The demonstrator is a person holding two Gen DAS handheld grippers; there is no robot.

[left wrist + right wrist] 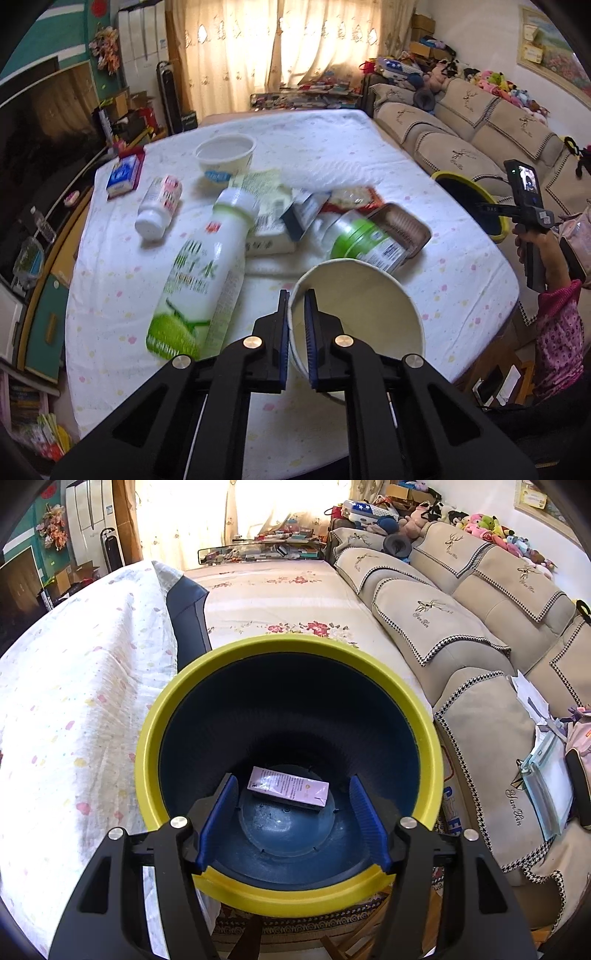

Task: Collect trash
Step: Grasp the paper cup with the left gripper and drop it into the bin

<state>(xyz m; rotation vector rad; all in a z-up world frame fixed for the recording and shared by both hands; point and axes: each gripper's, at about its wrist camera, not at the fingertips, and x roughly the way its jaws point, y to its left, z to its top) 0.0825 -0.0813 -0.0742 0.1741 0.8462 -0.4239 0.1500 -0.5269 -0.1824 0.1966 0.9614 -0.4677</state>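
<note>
Paper bowl (354,314) tipped, mouth toward camera (rim pinched by left tongs (297,343)); right tongs (291,823) agape, empty.

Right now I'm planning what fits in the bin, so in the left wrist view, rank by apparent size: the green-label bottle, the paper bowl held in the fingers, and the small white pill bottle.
1. Paper bowl, though it is nearest the camera, so this is unsure.
2. Green-label bottle, close to the bowl in apparent size.
3. Small white pill bottle, clearly smallest.
</note>
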